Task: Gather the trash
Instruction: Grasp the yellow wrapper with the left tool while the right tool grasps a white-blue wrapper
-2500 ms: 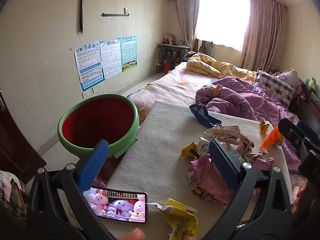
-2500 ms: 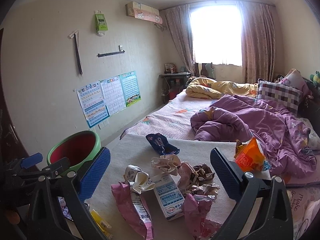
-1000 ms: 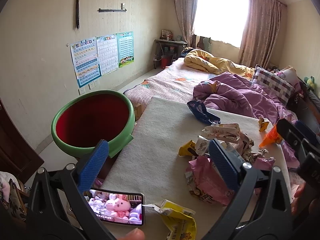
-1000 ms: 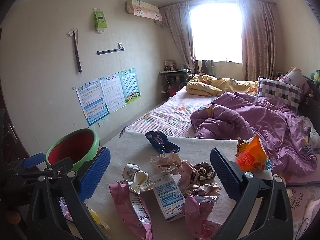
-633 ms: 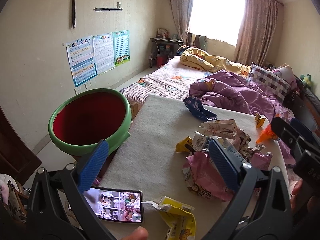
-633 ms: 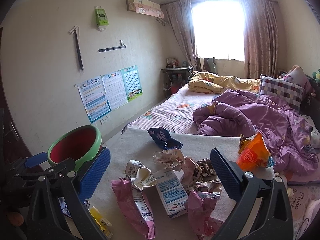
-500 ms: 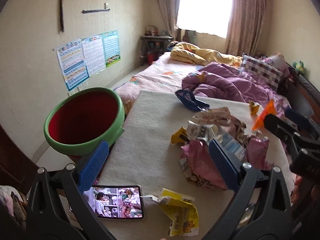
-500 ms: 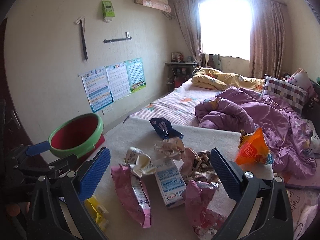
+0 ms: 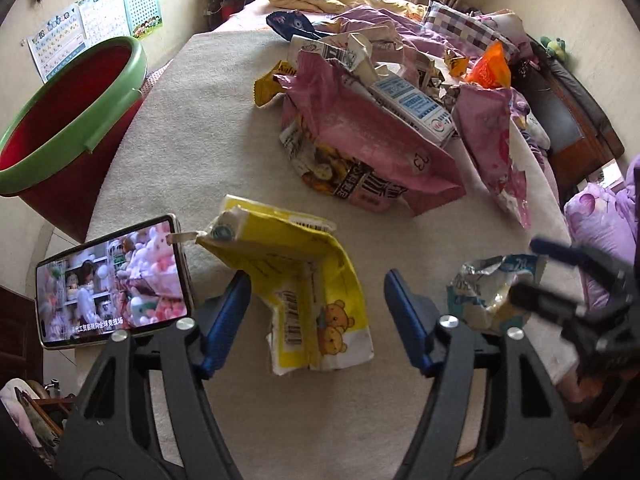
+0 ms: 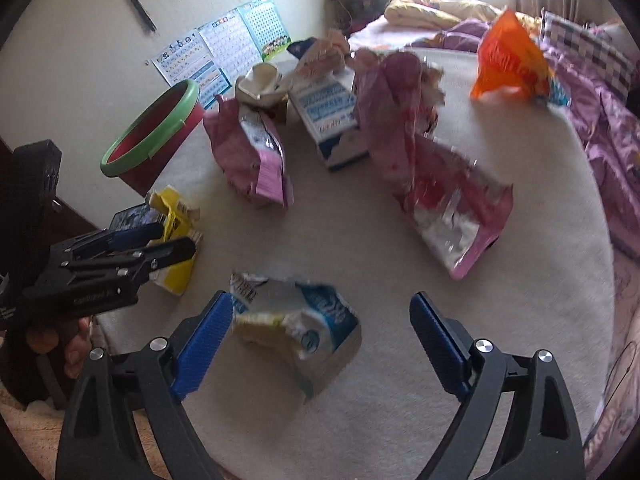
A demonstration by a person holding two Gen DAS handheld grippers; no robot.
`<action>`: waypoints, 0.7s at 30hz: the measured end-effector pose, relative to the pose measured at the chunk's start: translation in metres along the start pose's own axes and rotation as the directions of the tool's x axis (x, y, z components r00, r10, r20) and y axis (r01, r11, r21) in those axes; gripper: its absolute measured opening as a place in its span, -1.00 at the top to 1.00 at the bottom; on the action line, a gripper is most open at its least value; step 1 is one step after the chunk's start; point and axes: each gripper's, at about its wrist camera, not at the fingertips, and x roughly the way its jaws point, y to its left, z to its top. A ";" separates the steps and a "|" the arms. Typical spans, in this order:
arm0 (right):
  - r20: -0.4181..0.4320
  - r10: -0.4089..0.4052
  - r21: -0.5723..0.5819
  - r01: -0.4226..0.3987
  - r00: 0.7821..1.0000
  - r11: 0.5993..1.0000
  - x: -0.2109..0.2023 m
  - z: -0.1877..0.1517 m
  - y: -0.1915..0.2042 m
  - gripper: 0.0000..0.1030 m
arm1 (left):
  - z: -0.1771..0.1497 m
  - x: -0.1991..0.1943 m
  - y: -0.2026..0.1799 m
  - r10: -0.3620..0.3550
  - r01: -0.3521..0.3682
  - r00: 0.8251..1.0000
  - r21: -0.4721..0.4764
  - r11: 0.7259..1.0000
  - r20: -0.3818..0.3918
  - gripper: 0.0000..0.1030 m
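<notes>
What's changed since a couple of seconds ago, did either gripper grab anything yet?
Both grippers tipped down to the table. The left gripper now straddles the yellow wrapper, the right gripper the blue-white wrapper; jaws have just been closing, neither grips yet. Trash pile, phone and basin unmoved.

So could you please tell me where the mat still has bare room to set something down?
Bare mat runs between the green-rimmed basin and the wrapper pile; another patch lies near the right tongs. The far right is crowded.
</notes>
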 end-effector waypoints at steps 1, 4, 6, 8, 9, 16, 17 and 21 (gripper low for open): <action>-0.012 0.015 0.008 -0.015 1.000 1.000 0.003 -0.003 0.000 -0.56 | 0.001 0.002 0.000 0.002 -0.002 1.000 -0.001 1.000 0.002 -0.13; -0.036 0.077 0.037 -0.076 0.996 0.996 0.008 -0.006 -0.004 -0.30 | 0.004 0.008 -0.001 0.006 -0.006 1.000 0.002 1.000 -0.003 0.10; -0.036 0.114 0.054 -0.112 0.993 0.992 0.009 -0.005 -0.006 -0.16 | 0.004 0.007 -0.002 -0.001 0.001 1.000 0.007 1.000 0.006 0.20; -0.028 0.141 0.058 -0.139 0.990 0.989 0.009 -0.004 -0.007 0.08 | 0.003 0.003 -0.001 -0.003 0.003 1.000 0.012 1.000 0.021 0.30; -0.024 0.140 0.055 -0.138 0.990 0.989 0.007 -0.002 -0.006 0.11 | 0.003 0.002 0.000 -0.005 0.005 1.000 0.014 1.000 0.027 0.35; 0.052 0.160 -0.018 -0.159 0.986 0.987 -0.008 0.014 0.010 0.41 | 0.009 -0.008 0.009 -0.036 0.036 0.996 -0.003 0.999 0.081 0.74; 0.066 0.163 -0.027 -0.161 0.984 0.987 -0.008 0.017 0.014 0.41 | 0.011 -0.012 0.011 -0.036 0.036 0.994 -0.007 0.999 0.099 0.76; 0.133 0.187 -0.063 -0.180 0.973 0.982 -0.016 0.033 0.030 0.42 | 0.019 -0.033 0.022 -0.020 0.024 0.984 -0.021 0.999 0.176 0.78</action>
